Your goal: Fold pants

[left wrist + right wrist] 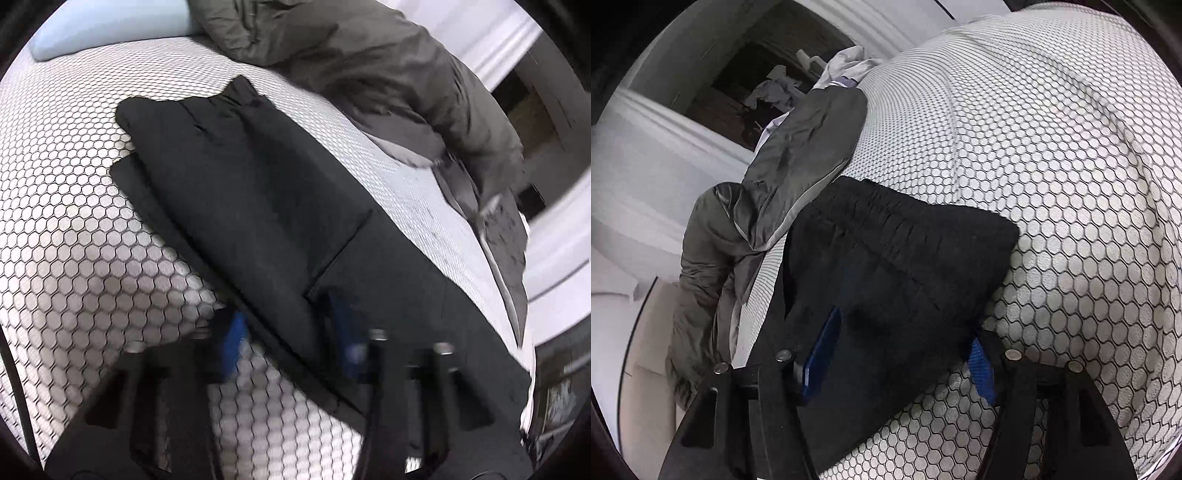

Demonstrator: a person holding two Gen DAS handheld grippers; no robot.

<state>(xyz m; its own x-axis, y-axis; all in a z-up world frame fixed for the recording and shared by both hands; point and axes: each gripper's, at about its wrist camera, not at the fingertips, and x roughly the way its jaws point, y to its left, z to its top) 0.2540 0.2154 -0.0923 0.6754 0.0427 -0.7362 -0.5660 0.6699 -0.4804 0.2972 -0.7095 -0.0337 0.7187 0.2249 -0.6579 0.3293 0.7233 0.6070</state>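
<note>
Black pants [251, 192] lie folded lengthwise on a white honeycomb-patterned bed cover [74, 240], waistband at the far end. My left gripper [291, 343] is open with blue pads [232, 343], straddling the near edge of the pants by the leg part; the view is blurred. In the right wrist view the pants [897, 266] show their gathered waistband. My right gripper [901, 354] is open, its blue pads [822, 358] on either side of the pants' near edge, the fabric between the fingers.
A grey-green jacket [388, 74] lies bunched on the bed beyond the pants, also in the right wrist view [798, 147]. A light blue pillow [103, 26] sits at the far left. White furniture and a dark opening [738, 74] lie past the bed edge.
</note>
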